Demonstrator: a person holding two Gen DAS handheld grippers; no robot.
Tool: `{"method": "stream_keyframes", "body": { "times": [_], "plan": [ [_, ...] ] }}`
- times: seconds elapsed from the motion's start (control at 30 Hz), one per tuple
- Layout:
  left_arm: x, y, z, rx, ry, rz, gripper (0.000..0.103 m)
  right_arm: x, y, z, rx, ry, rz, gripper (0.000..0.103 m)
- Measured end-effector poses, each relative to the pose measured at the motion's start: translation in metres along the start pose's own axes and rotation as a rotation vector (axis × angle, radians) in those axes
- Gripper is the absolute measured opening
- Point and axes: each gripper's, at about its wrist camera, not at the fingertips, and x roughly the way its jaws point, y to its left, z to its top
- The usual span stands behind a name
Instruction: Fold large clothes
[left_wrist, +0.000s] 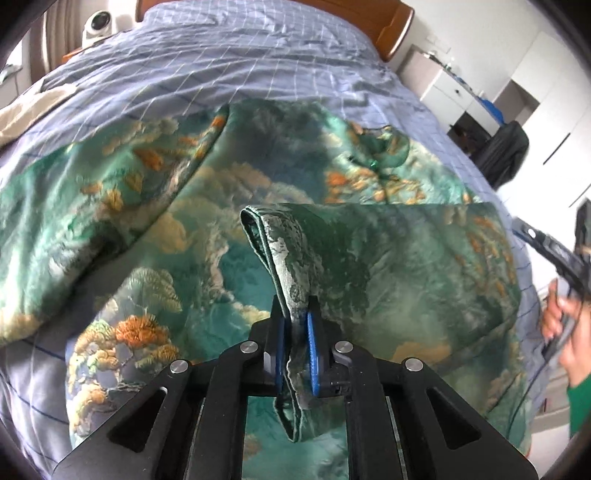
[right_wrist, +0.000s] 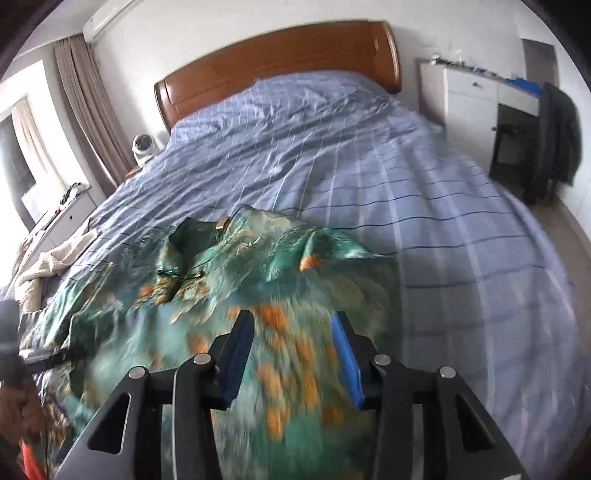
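Observation:
A large green satin garment (left_wrist: 207, 221) with orange and cream print lies spread on the bed; its collar shows in the right wrist view (right_wrist: 192, 240). My left gripper (left_wrist: 295, 317) is shut on a folded edge of the garment (left_wrist: 280, 243) and holds it lifted above the rest of the cloth. My right gripper (right_wrist: 291, 325) is open and empty, just above the garment's near right part (right_wrist: 280, 369). The right gripper also shows at the right edge of the left wrist view (left_wrist: 554, 254), held by a hand.
The bed has a blue checked sheet (right_wrist: 369, 155) and a wooden headboard (right_wrist: 280, 59). A cream blanket (right_wrist: 44, 266) lies at the left edge. A white cabinet (right_wrist: 476, 96) and dark hanging clothes (right_wrist: 557, 140) stand at the right. A small white fan (right_wrist: 142, 146) sits by the headboard.

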Motion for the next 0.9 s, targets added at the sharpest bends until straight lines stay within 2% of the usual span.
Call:
{"method": "stream_keyframes", "body": {
  "times": [0.1,0.2,0.23,0.4,0.7,0.8,0.9],
  "plan": [
    [0.011,0.005,-0.002,-0.006,0.001,0.01,0.011,0.046,-0.006,0.001,0.012,0.066,-0.026,0.043],
    [0.024,0.009,-0.007,-0.001,0.004,0.008,0.012,0.086,-0.018,-0.014,0.062,0.18,-0.028,0.042],
    [0.025,0.01,-0.008,0.001,-0.001,0.01,0.012,0.089,-0.018,-0.018,0.057,0.177,-0.032,0.042],
    [0.026,0.01,-0.012,0.023,-0.025,0.015,0.013,0.072,-0.013,-0.026,0.026,0.153,-0.044,0.042],
    [0.025,0.013,-0.018,0.022,-0.061,0.006,0.014,0.001,-0.011,-0.082,0.011,0.182,0.082,0.042],
    [0.027,0.01,-0.02,0.041,-0.071,0.027,0.015,0.003,-0.009,-0.095,-0.003,0.207,0.067,0.042],
    [0.028,0.007,-0.021,0.054,-0.081,0.044,0.015,0.022,-0.004,-0.1,-0.002,0.23,0.039,0.042]
  ]
}}
